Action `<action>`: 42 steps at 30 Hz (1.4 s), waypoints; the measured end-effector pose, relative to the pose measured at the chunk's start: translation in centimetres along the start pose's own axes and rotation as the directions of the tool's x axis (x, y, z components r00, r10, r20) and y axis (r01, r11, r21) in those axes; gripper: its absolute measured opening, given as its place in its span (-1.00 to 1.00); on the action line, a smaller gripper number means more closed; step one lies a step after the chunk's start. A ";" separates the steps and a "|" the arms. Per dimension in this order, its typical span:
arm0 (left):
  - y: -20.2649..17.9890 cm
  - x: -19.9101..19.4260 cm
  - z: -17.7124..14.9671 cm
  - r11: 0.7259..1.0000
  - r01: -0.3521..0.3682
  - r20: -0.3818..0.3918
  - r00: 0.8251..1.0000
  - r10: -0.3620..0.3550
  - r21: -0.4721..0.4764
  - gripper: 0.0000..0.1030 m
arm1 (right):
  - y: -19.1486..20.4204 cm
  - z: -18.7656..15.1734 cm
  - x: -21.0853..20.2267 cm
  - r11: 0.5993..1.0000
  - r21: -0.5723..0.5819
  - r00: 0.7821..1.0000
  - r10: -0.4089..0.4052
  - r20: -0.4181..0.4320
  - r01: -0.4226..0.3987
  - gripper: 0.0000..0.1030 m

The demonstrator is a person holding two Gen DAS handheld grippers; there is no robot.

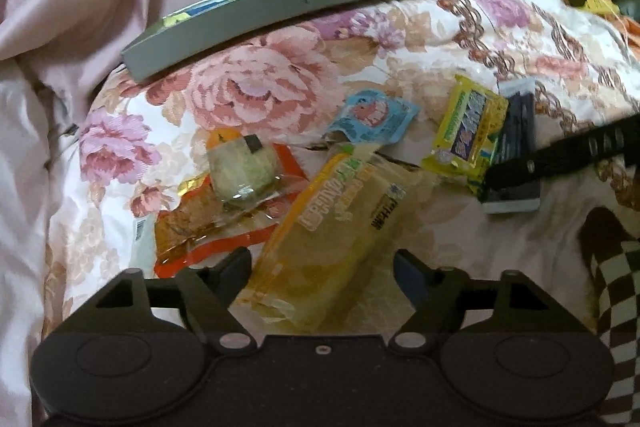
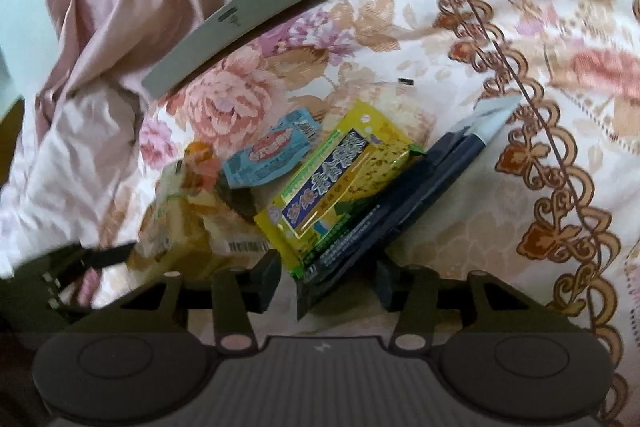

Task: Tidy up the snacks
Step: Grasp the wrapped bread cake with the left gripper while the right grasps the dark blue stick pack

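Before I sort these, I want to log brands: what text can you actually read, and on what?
Nothing reads clearly.
Yellow packet: large characters on a blue band, blurred.
Blue packet: red oval label, blurred.
Long yellow bag: green lettering and a barcode, illegible.
Grey box: small mark, unreadable.

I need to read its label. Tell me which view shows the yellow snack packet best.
The right wrist view: the yellow snack packet lies close and central, its blue label facing the camera. In the left wrist view it sits farther off to the right, smaller and blurrier.
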State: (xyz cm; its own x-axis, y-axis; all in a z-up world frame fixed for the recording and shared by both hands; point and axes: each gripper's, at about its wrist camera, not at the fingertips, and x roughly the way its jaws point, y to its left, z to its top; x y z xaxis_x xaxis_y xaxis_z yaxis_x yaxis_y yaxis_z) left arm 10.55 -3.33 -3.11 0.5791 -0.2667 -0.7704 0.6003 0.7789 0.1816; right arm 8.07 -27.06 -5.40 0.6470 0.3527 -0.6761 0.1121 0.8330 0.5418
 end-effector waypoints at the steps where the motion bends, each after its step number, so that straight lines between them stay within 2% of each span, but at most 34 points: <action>1: -0.2 0.1 0.0 1.000 -0.007 -0.001 1.000 0.007 0.013 0.59 | -0.3 0.1 0.1 1.000 0.021 1.000 0.005 0.001 -0.005 0.05; 4: -0.5 0.4 0.0 0.999 -0.037 0.004 0.999 0.036 0.038 0.51 | -0.7 0.2 0.1 0.999 0.037 1.000 0.001 0.006 -0.001 -0.13; 6: -0.2 0.2 0.1 0.999 -0.050 0.004 0.999 0.050 0.021 0.36 | -0.5 0.1 0.2 1.000 0.024 1.000 -0.007 0.006 0.007 -0.45; 9: 0.4 0.0 0.1 0.999 -0.028 0.006 1.000 0.029 -0.029 0.29 | -0.4 0.1 0.2 1.000 0.019 1.000 -0.001 0.008 0.001 -0.50; 12: 0.4 -0.3 0.2 0.998 -0.004 0.005 1.000 0.005 -0.057 0.22 | 0.3 -0.1 0.0 0.999 -0.033 1.000 -0.005 0.018 0.006 -0.56; 18: 0.3 -0.7 0.4 0.978 0.119 0.008 0.993 -0.119 -0.169 0.11 | 3.3 -1.2 -0.5 0.973 -0.227 0.999 0.035 0.020 -0.030 -0.69; 20: -0.1 -0.7 0.3 0.982 0.111 0.006 0.994 -0.112 -0.155 0.11 | 4.5 -1.8 -0.5 0.953 -0.303 0.999 0.029 0.018 -0.022 -0.69; 22: -0.4 -0.5 0.3 0.986 0.104 0.004 0.995 -0.104 -0.130 0.17 | 4.9 -2.0 -0.3 0.947 -0.321 1.000 0.028 0.010 -0.023 -0.67; 24: -0.6 -0.2 0.4 0.988 0.111 0.004 0.994 -0.111 -0.111 0.31 | 4.6 -1.9 0.0 0.955 -0.296 1.000 0.026 -0.002 -0.026 -0.66; 26: -0.9 0.3 0.5 0.990 0.114 -0.004 0.993 -0.115 -0.084 0.37 | 4.1 -1.5 0.4 0.965 -0.259 0.999 0.031 -0.018 -0.034 -0.66; 31: -1.2 1.8 0.7 0.994 0.101 -0.027 0.994 -0.103 -0.051 0.39 | 3.0 -0.8 1.5 0.982 -0.172 0.997 0.064 -0.050 -0.072 -0.40; 34: -0.8 2.0 0.7 0.992 0.104 -0.026 0.994 -0.106 -0.073 0.26 | 2.1 -0.3 2.2 0.990 -0.112 0.995 0.079 -0.056 -0.085 -0.40; 36: -0.7 1.9 0.7 0.991 0.106 -0.022 0.994 -0.108 -0.084 0.20 | 1.9 -0.1 2.4 0.992 -0.100 0.996 0.076 -0.055 -0.082 -0.57; 42: -1.0 1.2 0.4 0.989 0.112 -0.002 0.994 -0.112 -0.098 0.06 | 3.5 -0.9 1.7 0.973 -0.228 0.999 0.043 -0.011 -0.045 -0.68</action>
State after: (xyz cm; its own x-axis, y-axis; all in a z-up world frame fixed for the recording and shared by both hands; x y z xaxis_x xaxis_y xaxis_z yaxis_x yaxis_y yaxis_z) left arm 10.86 -4.71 -3.99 0.5066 -0.3512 -0.7874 0.6045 0.7959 0.0340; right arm 8.87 -23.13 -5.11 0.6426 0.3933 -0.6576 -0.0917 0.8915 0.4437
